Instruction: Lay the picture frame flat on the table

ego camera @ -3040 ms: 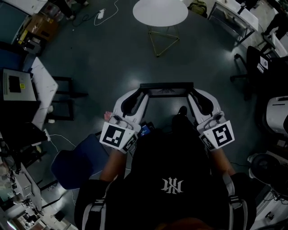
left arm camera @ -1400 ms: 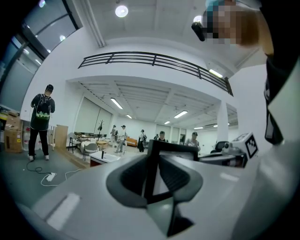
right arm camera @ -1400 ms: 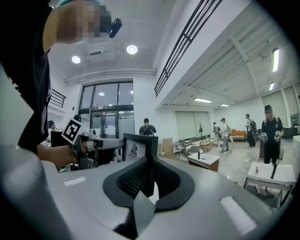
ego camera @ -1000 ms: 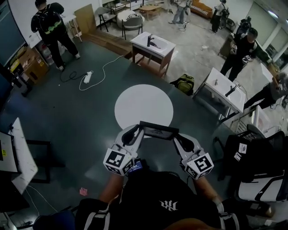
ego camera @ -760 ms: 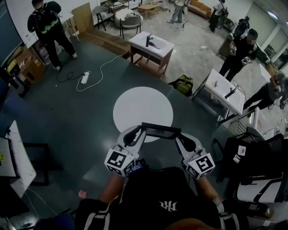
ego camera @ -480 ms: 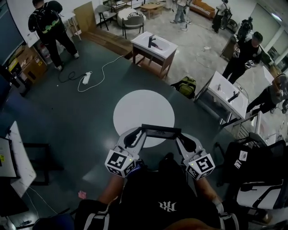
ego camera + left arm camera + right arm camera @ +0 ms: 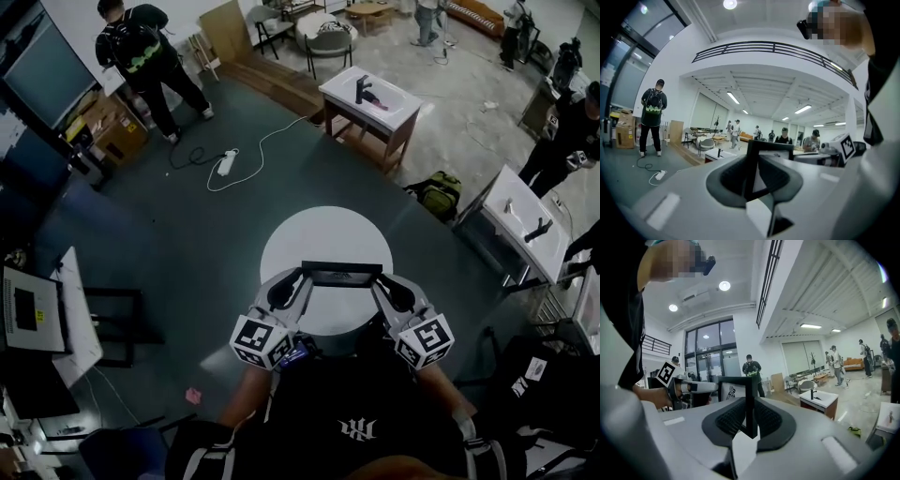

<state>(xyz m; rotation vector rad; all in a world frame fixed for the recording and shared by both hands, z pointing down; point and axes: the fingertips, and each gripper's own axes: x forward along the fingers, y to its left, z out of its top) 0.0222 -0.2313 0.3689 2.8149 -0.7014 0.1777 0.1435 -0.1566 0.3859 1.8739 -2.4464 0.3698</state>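
Picture frame (image 7: 342,274): black, rectangular, one item, held in the air between both of my tools above the near half of the round white surface (image 7: 319,230), not touching it as far as I can judge. Attitude: upright or close to it, top edge uppermost, front turned roughly toward me. Left gripper (image 7: 296,281): clamped on the frame's left side edge, which sits between the two ribbed pads in the left gripper view. Right gripper (image 7: 384,283): clamped likewise on the right side edge, which stands as a thin dark bar between its pads in the right gripper view. Both point nearly level and sit at about the same height. Step in hand, by my reading: carrying the frame, now arrived over the place where it is to go; the laying down is not yet done. Next move, as I judge it: lower both hands together and tip the top edge away until the frame lies level, then set it down on the white top and let go on both sides. Caution: the frame hangs by its two narrow edges alone, so uneven lowering could twist it out of one grip.
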